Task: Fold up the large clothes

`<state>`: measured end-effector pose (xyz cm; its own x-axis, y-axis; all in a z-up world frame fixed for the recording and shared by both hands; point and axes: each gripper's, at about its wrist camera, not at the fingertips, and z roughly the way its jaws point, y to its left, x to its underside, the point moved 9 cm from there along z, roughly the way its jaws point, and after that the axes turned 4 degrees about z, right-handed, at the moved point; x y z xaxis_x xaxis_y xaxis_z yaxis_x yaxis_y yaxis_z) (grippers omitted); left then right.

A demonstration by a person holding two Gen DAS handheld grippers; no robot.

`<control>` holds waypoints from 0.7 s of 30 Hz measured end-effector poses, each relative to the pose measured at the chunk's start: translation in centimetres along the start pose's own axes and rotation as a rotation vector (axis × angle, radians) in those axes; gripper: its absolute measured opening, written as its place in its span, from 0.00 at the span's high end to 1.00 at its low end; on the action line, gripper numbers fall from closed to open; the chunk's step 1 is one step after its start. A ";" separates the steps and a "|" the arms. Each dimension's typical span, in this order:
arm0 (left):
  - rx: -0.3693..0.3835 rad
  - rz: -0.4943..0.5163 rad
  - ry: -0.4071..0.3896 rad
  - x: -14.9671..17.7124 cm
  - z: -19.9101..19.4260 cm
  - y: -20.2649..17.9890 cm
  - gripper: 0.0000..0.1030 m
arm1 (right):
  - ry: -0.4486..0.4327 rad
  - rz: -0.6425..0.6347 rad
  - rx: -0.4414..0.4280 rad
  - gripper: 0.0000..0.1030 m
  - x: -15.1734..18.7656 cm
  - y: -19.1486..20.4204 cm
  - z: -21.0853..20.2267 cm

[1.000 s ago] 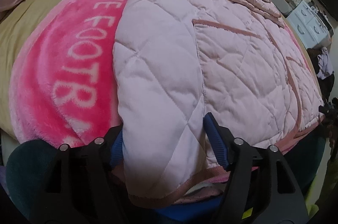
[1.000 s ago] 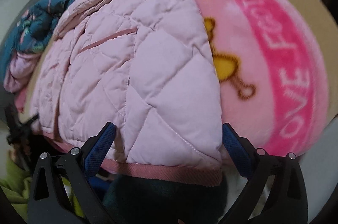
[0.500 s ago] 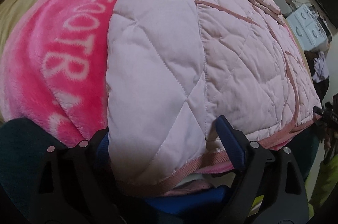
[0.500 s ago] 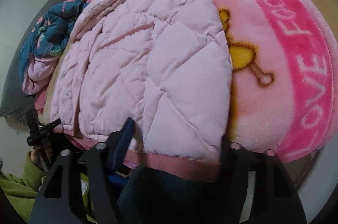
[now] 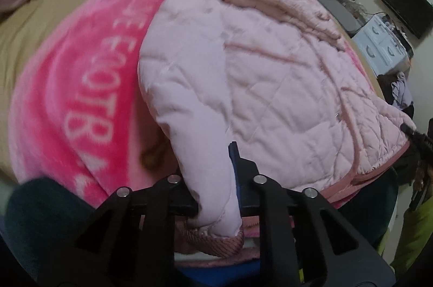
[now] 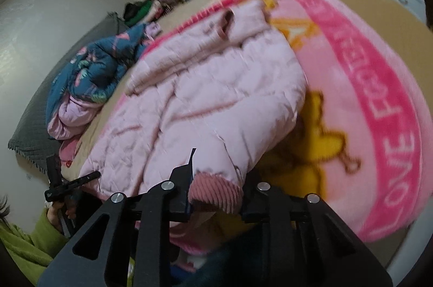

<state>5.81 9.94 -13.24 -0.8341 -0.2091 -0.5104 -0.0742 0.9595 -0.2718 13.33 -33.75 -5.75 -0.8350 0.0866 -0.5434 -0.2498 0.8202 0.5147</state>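
Note:
A pale pink quilted jacket [image 5: 270,86] lies spread on a bright pink blanket [image 5: 81,97] on the bed. My left gripper [image 5: 211,173] is shut on the jacket's near left corner, and the fabric rises from the blanket into its jaws. In the right wrist view the same jacket [image 6: 205,103] has its ribbed dark-pink hem [image 6: 216,195] between the fingers of my right gripper [image 6: 216,178]. Those jaws are closing and press on the hem, holding the near right corner off the blanket [image 6: 379,124].
A heap of blue patterned and pink clothes [image 6: 89,75] lies at the far side of the bed. White drawers [image 5: 384,43] and a dark screen [image 5: 406,5] stand beyond the bed. A person's green sleeve [image 6: 27,246] is at the lower left.
Both grippers stood open around the jacket's near hem; both have now closed on it. Both corners have risen off the blanket, and the views have tipped up.

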 end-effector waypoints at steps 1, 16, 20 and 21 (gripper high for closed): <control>0.001 0.011 -0.020 -0.6 -0.5 -0.3 0.91 | -0.019 -0.007 -0.002 0.79 -0.5 0.3 -0.2; 0.005 0.110 -0.246 -10.2 -5.4 -4.6 0.92 | -0.188 -0.059 -0.065 0.81 -8.3 3.6 -1.8; 0.005 0.116 -0.284 -12.1 -6.1 -5.1 0.92 | -0.207 -0.063 -0.064 0.82 -9.7 4.2 -2.1; 0.004 0.117 -0.293 -12.5 -6.2 -5.3 0.92 | -0.209 -0.053 -0.052 0.82 -10.2 4.1 -2.1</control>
<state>13.25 8.67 -0.35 -0.6435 -0.1434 -0.7519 0.0153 0.9797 -0.2000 19.82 -32.47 3.26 -0.7017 0.1634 -0.6935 -0.3204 0.7969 0.5121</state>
